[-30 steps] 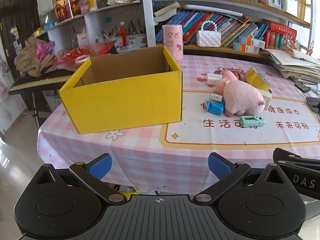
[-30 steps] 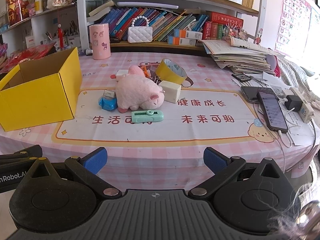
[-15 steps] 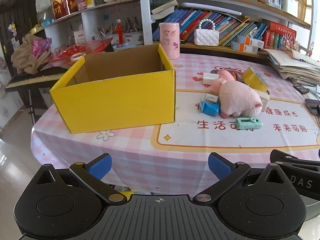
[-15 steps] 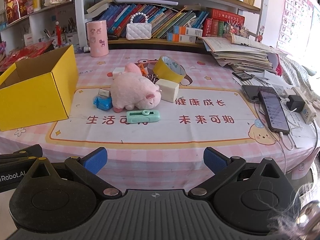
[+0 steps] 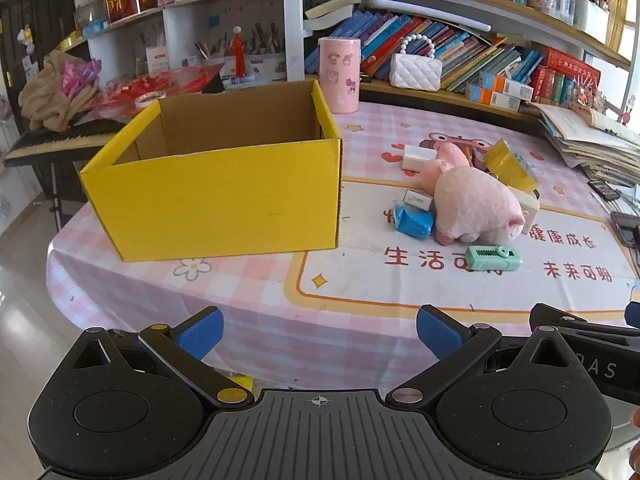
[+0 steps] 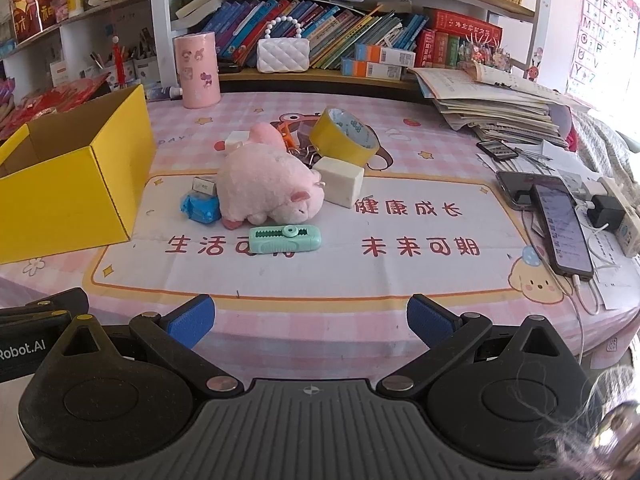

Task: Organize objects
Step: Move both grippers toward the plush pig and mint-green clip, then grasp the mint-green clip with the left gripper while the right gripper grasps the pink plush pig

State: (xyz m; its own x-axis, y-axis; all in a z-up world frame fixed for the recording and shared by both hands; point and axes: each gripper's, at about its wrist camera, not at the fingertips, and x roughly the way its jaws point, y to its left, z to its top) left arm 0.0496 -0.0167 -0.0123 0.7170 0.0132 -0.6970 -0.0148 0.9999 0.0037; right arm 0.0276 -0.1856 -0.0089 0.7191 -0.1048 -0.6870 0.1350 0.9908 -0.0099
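- Both grippers hovered at the near edge of the counter (image 6: pixel 400 280), which was covered with a pink checked cloth.
- The left gripper (image 5: pixel 318 330) had its fingers spread wide with nothing between them; the right gripper (image 6: pixel 310 314) was the same.
- A yellow box (image 5: pixel 224 196), open at the top, stood ahead of the left gripper.
- A pink plush pig (image 6: pixel 266 184), a blue packet (image 6: pixel 200 209) and a roll of yellow tape (image 6: pixel 346 136) lay clustered just right of the box.
- Nearest was a green stapler-like tool (image 6: pixel 285 239), straight ahead of the right gripper, its long axis running left to right; the right hand looked better placed to reach it.
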